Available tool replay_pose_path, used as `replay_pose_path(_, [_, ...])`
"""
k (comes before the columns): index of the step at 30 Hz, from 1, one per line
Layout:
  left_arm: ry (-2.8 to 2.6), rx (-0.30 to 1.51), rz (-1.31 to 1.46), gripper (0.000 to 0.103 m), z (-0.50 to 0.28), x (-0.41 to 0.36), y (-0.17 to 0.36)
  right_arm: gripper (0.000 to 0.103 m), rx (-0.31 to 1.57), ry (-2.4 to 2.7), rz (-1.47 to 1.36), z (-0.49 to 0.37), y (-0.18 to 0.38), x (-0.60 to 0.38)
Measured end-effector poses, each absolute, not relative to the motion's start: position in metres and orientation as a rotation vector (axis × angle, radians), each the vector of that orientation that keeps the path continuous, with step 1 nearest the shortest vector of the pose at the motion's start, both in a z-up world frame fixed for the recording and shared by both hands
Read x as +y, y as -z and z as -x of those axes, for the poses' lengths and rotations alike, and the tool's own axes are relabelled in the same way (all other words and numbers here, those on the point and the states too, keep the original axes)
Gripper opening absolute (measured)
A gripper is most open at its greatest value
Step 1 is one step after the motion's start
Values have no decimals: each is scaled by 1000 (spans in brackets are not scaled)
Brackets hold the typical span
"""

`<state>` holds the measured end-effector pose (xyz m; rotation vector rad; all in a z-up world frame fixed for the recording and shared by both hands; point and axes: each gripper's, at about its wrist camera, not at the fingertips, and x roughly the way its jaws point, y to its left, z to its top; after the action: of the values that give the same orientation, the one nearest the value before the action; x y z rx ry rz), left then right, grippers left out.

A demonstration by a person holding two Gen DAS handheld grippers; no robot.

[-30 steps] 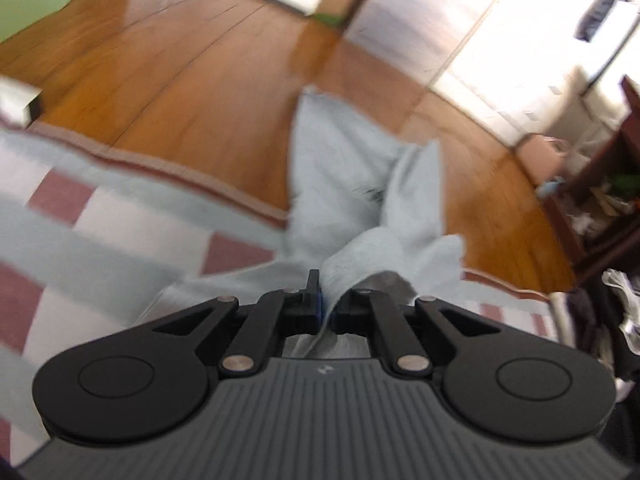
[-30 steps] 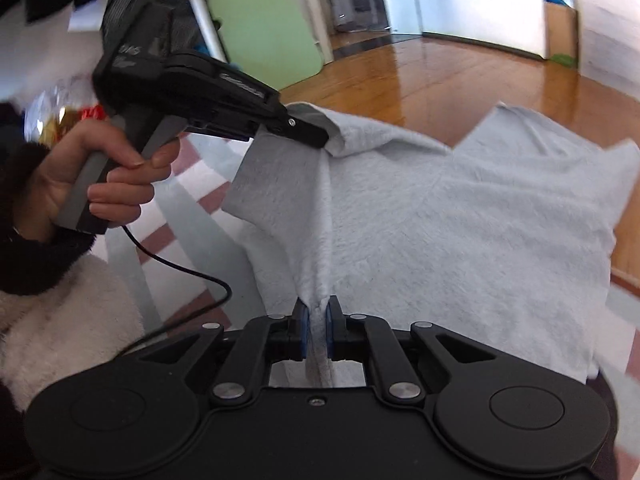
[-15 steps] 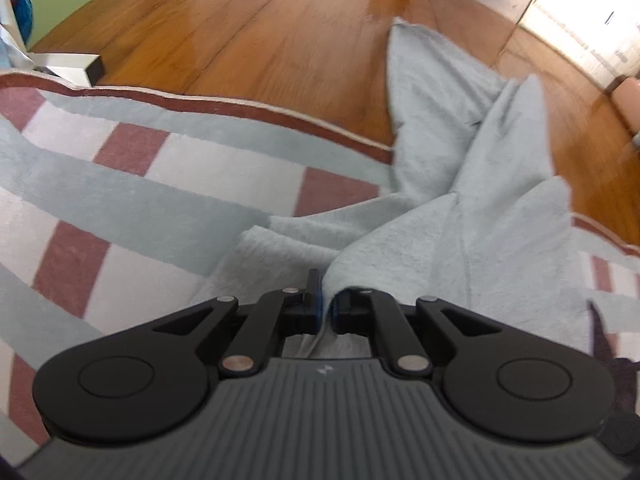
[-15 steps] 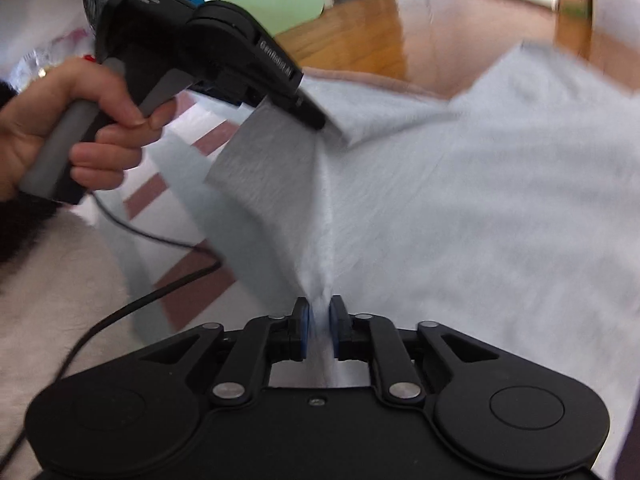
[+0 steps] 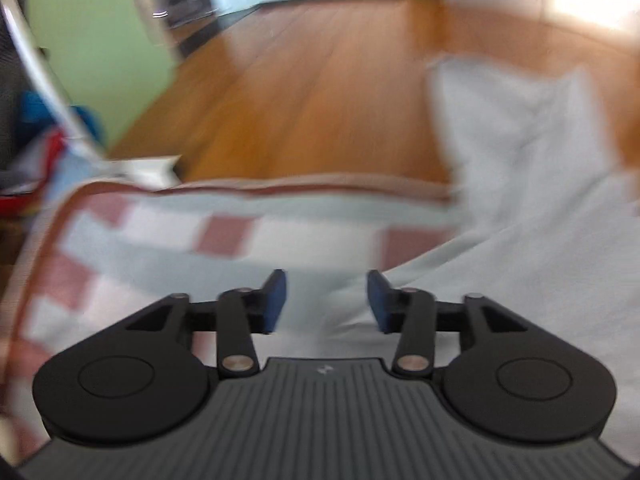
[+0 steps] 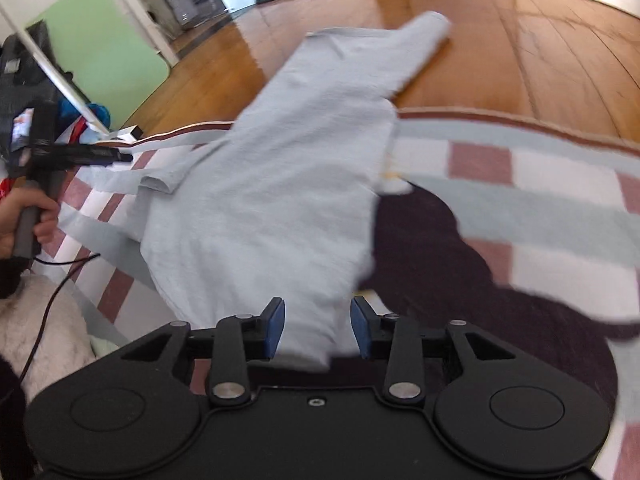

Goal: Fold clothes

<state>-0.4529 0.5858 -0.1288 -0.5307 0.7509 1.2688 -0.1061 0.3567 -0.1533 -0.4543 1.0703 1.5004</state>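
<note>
Pale grey fleece garment [image 6: 272, 200] lies spread across a checked rug of grey, white and dusty-red squares [image 6: 540, 184], its far end, with one sleeve, running off the rug onto the polished wooden floor [image 6: 540, 52]. A dark purple-black garment [image 6: 460, 264] lies on the rug just beside the grey one, touching its right edge.

Right gripper [image 6: 317, 328]: jaws well apart, blue pads either side of the near hem of the grey garment, not clamped on it.

Left gripper [image 5: 326, 300]: jaws wide apart, nothing between them; the grey garment [image 5: 520, 208] lies in front and to its right. From the right wrist view, a hand [image 6: 24, 220] holds this gripper [image 6: 122, 156] near the garment's left edge, apart from it. Left wrist view is motion-blurred.
</note>
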Motion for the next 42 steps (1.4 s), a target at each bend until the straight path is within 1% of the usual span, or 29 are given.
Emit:
replay_pose_path(2, [-1085, 653, 643, 45, 448, 582, 124, 43, 1086, -1503, 467, 106, 160, 350])
replay_pose_path(5, [-816, 638, 796, 46, 422, 580, 139, 44, 1057, -1523, 519, 118, 169, 355])
replay_pose_path(8, [-623, 738, 910, 45, 386, 575, 167, 44, 1028, -1542, 571, 130, 178, 361])
replay_pose_path(10, [-551, 815, 927, 44, 365, 568, 183, 43, 1003, -1558, 598, 137, 183, 366])
replay_pose_path(11, [-530, 862, 910, 44, 357, 563, 190, 26, 987, -1555, 607, 140, 182, 372])
replay_pose_path(12, [-526, 910, 877, 44, 352, 557, 194, 5, 976, -1535, 623, 142, 180, 377])
replay_pose_path(14, [-529, 988, 830, 43, 350, 546, 204, 5, 989, -1490, 661, 141, 182, 373])
replay_pose_path(16, [-518, 994, 844, 43, 363, 542, 207, 3, 1014, -1442, 700, 138, 185, 364])
replay_pose_path(18, [-522, 1001, 882, 39, 376, 544, 208, 0, 1038, -1393, 738, 135, 188, 354])
replay_pose_path(19, [-532, 1007, 877, 35, 377, 544, 208, 0, 1050, -1368, 757, 134, 190, 350])
replay_pose_path(21, [-539, 1018, 851, 35, 374, 541, 206, 0, 1071, -1338, 764, 129, 189, 342])
replay_pose_path(23, [-537, 1014, 811, 37, 365, 538, 202, 2, 1071, -1379, 687, 123, 177, 341])
replay_pose_path(24, [-512, 995, 809, 39, 360, 536, 200, 10, 1051, -1416, 671, 126, 173, 346])
replay_pose_path(25, [-476, 969, 821, 39, 355, 535, 197, 11, 1031, -1453, 654, 129, 170, 351])
replay_pose_path(26, [-438, 946, 836, 40, 352, 534, 195, 14, 1010, -1489, 637, 132, 166, 356])
replay_pose_path(27, [-410, 939, 840, 42, 347, 532, 195, 28, 989, -1525, 620, 135, 162, 361])
replay_pose_path(28, [-382, 932, 845, 42, 343, 530, 195, 33, 968, -1561, 603, 138, 159, 366])
replay_pose_path(31, [-301, 918, 861, 43, 329, 524, 195, 35, 910, -1658, 577, 149, 153, 384])
replay_pose_path(34, [-259, 997, 922, 43, 328, 517, 211, 35, 951, -1657, 704, 164, 174, 401])
replay_pose_path(36, [-258, 1013, 933, 43, 335, 513, 213, 35, 995, -1635, 792, 171, 185, 400])
replay_pose_path(39, [-270, 1044, 914, 43, 339, 508, 212, 36, 961, -1623, 832, 176, 187, 388])
replay_pose_path(42, [-282, 1071, 851, 43, 337, 503, 207, 36, 982, -1605, 830, 175, 185, 387])
